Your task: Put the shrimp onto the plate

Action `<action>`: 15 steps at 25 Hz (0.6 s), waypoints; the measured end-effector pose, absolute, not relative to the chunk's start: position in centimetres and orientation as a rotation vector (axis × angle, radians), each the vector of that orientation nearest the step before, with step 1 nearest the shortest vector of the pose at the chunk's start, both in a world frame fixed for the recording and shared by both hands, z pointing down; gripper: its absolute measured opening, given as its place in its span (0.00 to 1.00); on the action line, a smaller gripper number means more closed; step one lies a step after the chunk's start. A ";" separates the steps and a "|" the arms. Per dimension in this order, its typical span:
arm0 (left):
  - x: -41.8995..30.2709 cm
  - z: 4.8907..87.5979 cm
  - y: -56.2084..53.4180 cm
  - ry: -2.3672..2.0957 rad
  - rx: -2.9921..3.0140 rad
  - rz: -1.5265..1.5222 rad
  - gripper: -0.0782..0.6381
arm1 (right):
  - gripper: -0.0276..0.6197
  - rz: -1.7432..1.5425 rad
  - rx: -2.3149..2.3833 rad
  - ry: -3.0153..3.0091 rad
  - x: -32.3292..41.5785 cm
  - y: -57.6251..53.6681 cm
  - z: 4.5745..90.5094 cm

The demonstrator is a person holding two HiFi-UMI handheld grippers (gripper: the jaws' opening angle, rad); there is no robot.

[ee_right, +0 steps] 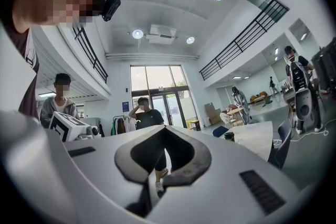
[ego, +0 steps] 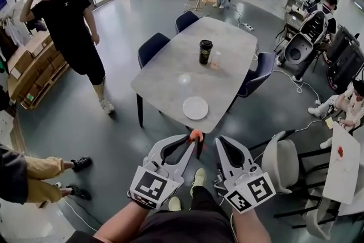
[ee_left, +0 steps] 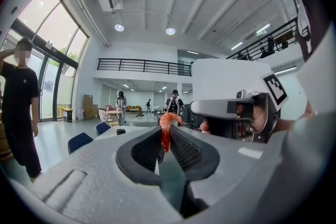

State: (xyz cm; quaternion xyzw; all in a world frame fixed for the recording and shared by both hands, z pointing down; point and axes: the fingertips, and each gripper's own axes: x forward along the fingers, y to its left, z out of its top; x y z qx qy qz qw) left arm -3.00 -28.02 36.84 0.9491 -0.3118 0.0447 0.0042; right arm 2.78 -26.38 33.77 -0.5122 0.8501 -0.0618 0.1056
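One shrimp [ee_left: 166,136] (orange) in left claw [ego: 191,139]

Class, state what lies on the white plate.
Nothing; the plate is bare. The shrimp sits pinched in the left gripper. The tabletop beneath the plate is covered.

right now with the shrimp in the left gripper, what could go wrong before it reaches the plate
The shrimp is pinched only at the tips of the left gripper, with part of it sticking out, so it might slip free. It hangs at the near edge of the table, short of the plate; a drop now would likely land on the floor.
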 end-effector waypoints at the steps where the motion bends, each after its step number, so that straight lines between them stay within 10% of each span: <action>1: -2.5 37.2 -29.2 -0.987 2.967 0.148 0.19 | 0.05 -0.181 -1.501 2.508 3.3 -27.5 33.9; 15: 4.1 40.7 -43.1 -1.117 2.862 0.250 0.19 | 0.05 -0.244 -1.331 2.563 10.3 -42.4 34.0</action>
